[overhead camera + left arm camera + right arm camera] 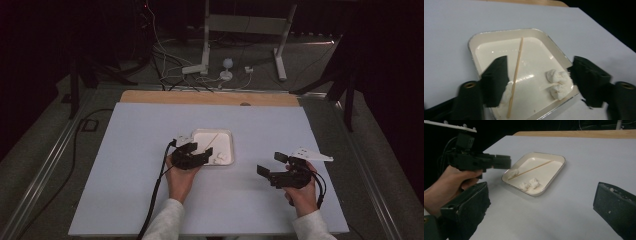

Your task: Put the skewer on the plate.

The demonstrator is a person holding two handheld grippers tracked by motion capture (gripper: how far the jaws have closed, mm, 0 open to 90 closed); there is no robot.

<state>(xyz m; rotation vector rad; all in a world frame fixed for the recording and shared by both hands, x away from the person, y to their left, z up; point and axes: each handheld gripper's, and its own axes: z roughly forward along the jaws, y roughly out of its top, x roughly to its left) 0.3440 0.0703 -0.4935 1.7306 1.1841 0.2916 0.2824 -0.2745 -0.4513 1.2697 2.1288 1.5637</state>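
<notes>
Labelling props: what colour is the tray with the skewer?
Cream-white tray with a silvery rim; clearest in the left gripper view.

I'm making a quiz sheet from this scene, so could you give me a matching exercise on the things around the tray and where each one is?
Things:
1. wooden stick
2. two white lumps
3. left tool
4. right tool

Places or states:
A. open, over bare table, away from the tray
B. side by side near the tray's rim
C. lying lengthwise across the tray
D. open, above the tray's near edge

Pairs: 1-C, 2-B, 3-D, 4-A
</notes>
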